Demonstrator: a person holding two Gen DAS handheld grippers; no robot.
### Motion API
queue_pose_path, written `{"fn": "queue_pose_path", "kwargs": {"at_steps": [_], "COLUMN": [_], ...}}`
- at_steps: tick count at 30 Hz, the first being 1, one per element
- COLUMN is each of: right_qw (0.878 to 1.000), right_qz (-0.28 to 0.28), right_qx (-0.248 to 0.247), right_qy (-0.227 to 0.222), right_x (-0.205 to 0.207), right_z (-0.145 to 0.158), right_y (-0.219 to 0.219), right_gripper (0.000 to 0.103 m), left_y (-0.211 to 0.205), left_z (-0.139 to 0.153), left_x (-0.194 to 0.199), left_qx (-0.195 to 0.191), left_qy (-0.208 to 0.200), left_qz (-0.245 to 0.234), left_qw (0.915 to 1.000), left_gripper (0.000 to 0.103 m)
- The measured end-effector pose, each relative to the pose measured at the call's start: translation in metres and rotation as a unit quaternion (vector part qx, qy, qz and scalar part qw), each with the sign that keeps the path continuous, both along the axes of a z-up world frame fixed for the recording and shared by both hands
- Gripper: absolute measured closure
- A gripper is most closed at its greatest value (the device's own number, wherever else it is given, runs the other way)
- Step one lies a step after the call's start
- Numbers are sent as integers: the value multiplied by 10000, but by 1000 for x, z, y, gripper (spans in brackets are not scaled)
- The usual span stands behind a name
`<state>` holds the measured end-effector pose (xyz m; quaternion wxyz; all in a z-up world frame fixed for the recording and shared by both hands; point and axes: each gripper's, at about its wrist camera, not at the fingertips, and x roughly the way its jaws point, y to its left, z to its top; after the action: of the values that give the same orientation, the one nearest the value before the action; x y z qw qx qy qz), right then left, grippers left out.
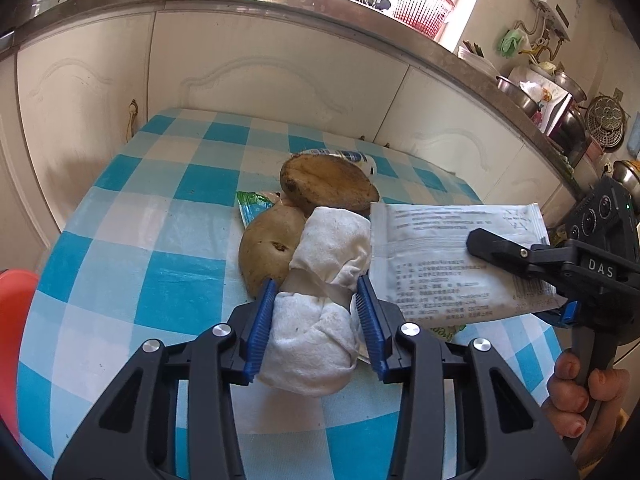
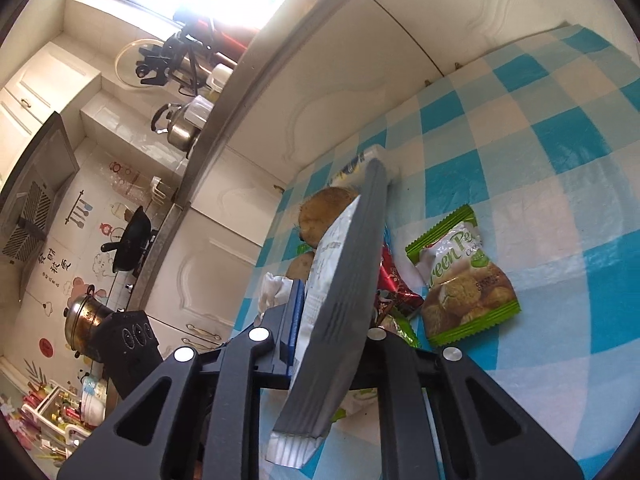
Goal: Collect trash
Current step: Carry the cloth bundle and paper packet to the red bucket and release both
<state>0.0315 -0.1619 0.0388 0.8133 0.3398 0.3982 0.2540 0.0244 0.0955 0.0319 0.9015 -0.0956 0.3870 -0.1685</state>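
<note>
Your left gripper jaws are clamping the crumpled white tissue wad, beside the brown potato halves on the checkered worktop; your right gripper jaws are pinching the flat white printed sachet just right of them.

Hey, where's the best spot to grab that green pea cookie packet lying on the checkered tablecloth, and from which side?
Take the green pea cookie packet by a crimped end seal, coming in low along the tablecloth. It lies flat and puffed in the middle, so the thin, flat seal probably gives the fingers the surest pinch. Its far end looks open; red wrappers crowd the near corner.
</note>
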Motion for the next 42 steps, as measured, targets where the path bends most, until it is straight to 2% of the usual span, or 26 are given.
{"fn": "queue_pose_path", "kwargs": {"at_steps": [13, 25, 33, 42], "right_qw": [9992, 9992, 9991, 9970], "right_qz": [-307, -196, 102, 532], "right_qx": [6, 78, 195, 408], "right_qy": [-246, -331, -373, -376], "right_x": [-29, -43, -51, -62], "right_z": [25, 41, 51, 59], "right_y": [-14, -2, 25, 61], "right_gripper": [88, 88, 88, 88], "left_y": [22, 58, 101, 149], "left_z": [14, 33, 46, 64], "left_x": [-25, -51, -78, -128], "left_qx": [-190, -249, -219, -122], "left_qy": [-95, -294, -434, -636], "left_qz": [101, 359, 780, 1452], "left_qw": [9997, 9986, 9958, 9873], "left_gripper": [60, 60, 60, 60]}}
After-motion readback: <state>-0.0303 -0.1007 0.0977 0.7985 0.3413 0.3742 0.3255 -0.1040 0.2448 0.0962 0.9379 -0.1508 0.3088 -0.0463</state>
